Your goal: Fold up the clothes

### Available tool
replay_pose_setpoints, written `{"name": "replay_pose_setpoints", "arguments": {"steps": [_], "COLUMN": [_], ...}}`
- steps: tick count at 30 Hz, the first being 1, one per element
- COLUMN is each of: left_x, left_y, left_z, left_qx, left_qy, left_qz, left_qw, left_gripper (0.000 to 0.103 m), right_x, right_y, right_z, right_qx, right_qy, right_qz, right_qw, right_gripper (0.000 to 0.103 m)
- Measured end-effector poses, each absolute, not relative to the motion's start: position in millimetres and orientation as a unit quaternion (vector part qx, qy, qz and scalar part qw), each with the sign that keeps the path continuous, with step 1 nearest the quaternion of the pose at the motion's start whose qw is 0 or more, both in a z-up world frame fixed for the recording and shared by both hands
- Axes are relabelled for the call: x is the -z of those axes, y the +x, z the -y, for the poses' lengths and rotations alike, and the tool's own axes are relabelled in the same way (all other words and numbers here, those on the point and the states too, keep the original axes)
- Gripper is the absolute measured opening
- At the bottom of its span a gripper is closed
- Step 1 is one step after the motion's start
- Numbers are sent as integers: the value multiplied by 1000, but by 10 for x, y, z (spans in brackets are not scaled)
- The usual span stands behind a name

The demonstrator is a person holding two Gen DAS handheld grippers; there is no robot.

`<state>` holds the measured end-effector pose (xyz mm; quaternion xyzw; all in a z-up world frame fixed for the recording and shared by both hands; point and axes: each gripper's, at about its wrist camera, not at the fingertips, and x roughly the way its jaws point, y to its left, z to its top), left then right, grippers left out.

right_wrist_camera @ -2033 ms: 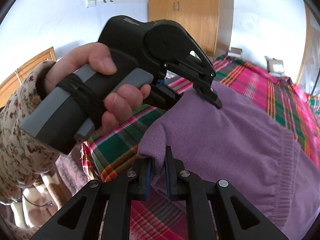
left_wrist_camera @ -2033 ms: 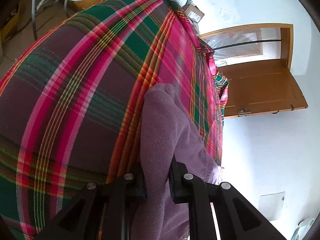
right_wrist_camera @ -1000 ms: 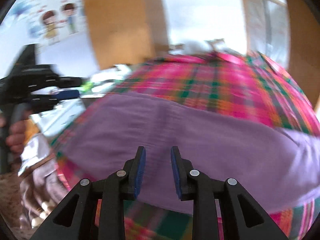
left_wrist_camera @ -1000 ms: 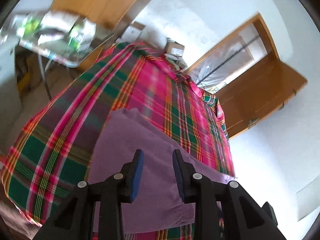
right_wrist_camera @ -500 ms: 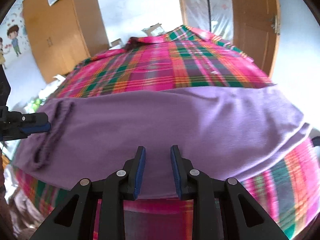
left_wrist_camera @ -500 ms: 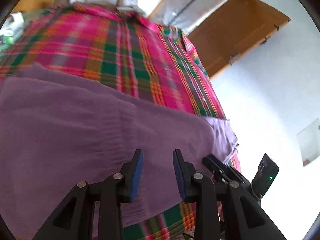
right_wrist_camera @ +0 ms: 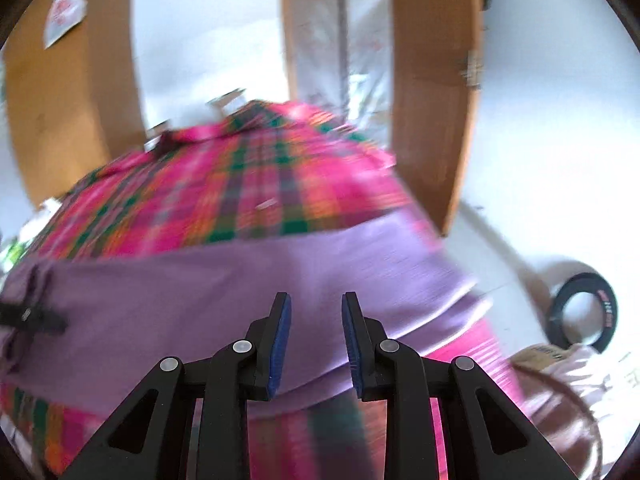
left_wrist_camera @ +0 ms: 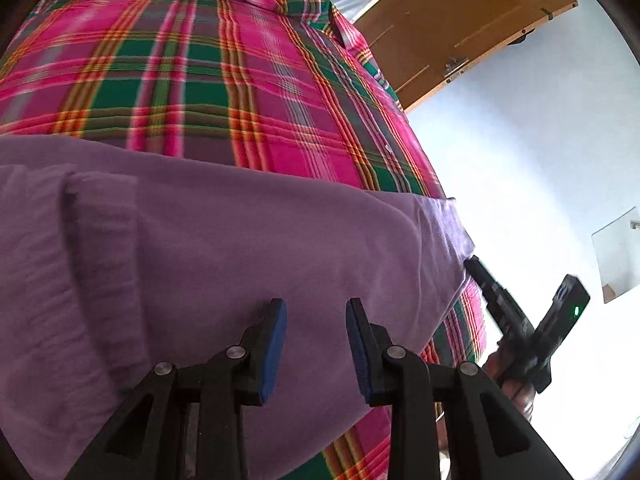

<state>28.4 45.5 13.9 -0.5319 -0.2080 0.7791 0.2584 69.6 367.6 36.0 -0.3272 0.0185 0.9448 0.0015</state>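
A purple knit garment (left_wrist_camera: 224, 248) lies folded in a long band across the near edge of a bed with a pink, green and orange plaid cover (left_wrist_camera: 208, 80). My left gripper (left_wrist_camera: 316, 344) hovers open just above the garment's near part, nothing between its blue pads. The right wrist view is blurred; the same purple garment (right_wrist_camera: 208, 288) stretches across it, and my right gripper (right_wrist_camera: 316, 336) stands open over its near edge, empty. In the left wrist view the other gripper's black tip (left_wrist_camera: 486, 280) shows by the garment's right end, held by a hand (left_wrist_camera: 508, 372).
A wooden door (left_wrist_camera: 452, 36) stands open past the bed's right side, with white wall beyond. In the right wrist view a wooden wardrobe (right_wrist_camera: 68, 112) is at the left, a black ring (right_wrist_camera: 582, 312) lies on the white floor at the right, and a basket (right_wrist_camera: 560, 400) sits near the bed corner.
Both grippers were shut on the purple garment's corner two seconds ago; they let go and now stand open. They have drawn apart, the left toward one end, the right swinging toward the other.
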Motion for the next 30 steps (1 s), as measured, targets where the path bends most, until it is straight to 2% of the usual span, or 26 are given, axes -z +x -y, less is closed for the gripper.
{"name": "replay_pose_setpoints", "arguments": {"steps": [4,13,22,24,25,30], "left_x": [-117,-131,-143,-134,-128,-111], "left_y": [222,126,37,18,11,-7], "left_z": [-537,-570,-644,-638,-628,-627], "left_qx": [-775,-770,-773,-771,-770,-767], "left_qy": [-535,-539,-540,-541,-541,-542], "left_qz": [210,214,205,209,212,218], "left_qw": [263,265,263,264,264,265], "left_gripper": [31,32,32,32,32,32], "right_x": [-406,-268,-175,-166,-170,-197], "right_y": [440,-233,-513,-517,-514,-471], "right_z": [-4025,-4251,-4231,-4230,-4233,-4218], "right_qx": [-944,-921,-910,-910,-911,-914], "right_qy": [-328,-388,-412,-412,-411,-406], "right_qz": [-1,0,12,10,12,16], "right_qw": [40,-2,-35,-34,-28,-6], "right_gripper": [32,34,34,14,9,5]}}
